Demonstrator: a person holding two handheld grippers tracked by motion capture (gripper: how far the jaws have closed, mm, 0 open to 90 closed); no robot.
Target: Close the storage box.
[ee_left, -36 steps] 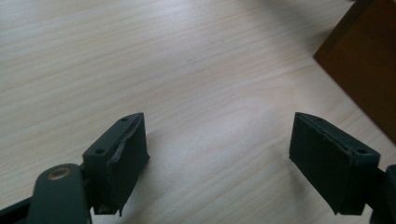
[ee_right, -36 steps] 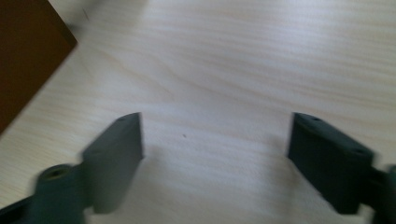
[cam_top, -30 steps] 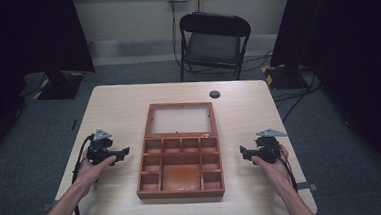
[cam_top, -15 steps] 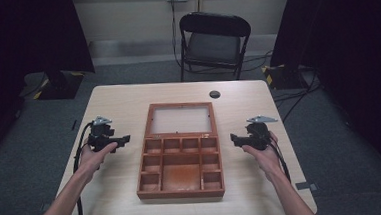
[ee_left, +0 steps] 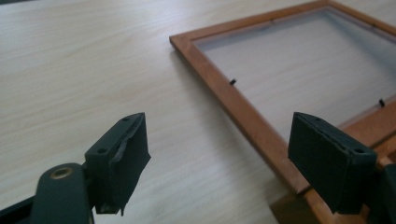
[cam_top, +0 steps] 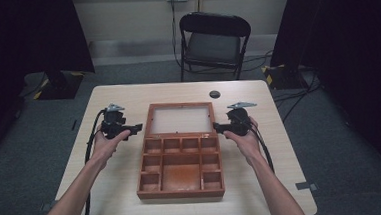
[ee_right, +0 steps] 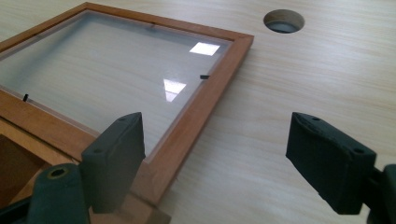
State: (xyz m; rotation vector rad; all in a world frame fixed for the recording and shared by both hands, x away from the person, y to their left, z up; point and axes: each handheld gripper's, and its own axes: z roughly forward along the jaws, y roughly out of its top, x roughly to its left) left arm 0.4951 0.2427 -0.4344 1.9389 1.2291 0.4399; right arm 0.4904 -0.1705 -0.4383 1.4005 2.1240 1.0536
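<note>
A brown wooden box (cam_top: 180, 163) with several empty compartments lies open in the middle of the table. Its glass-paned lid (cam_top: 181, 120) lies flat behind it, also seen as the lid (ee_left: 280, 70) and the lid (ee_right: 116, 79). My left gripper (cam_top: 138, 126) is open beside the lid's left edge, its jaws wide with the lid's near frame between them and bare table under the left jaw (ee_left: 233, 172). My right gripper (cam_top: 216, 127) is open at the lid's right edge, its jaws straddling the frame's side rail (ee_right: 229, 163). Neither holds anything.
A round cable hole (cam_top: 214, 94) sits in the table (cam_top: 283, 182) behind the lid, also seen as the hole (ee_right: 283, 20). A black folding chair (cam_top: 214, 38) stands beyond the far edge. Cables trail from both grippers along the forearms.
Both hands have moved forward and inward from beside the box's compartments to the two sides of the flat lid. Both grippers have stayed open.
</note>
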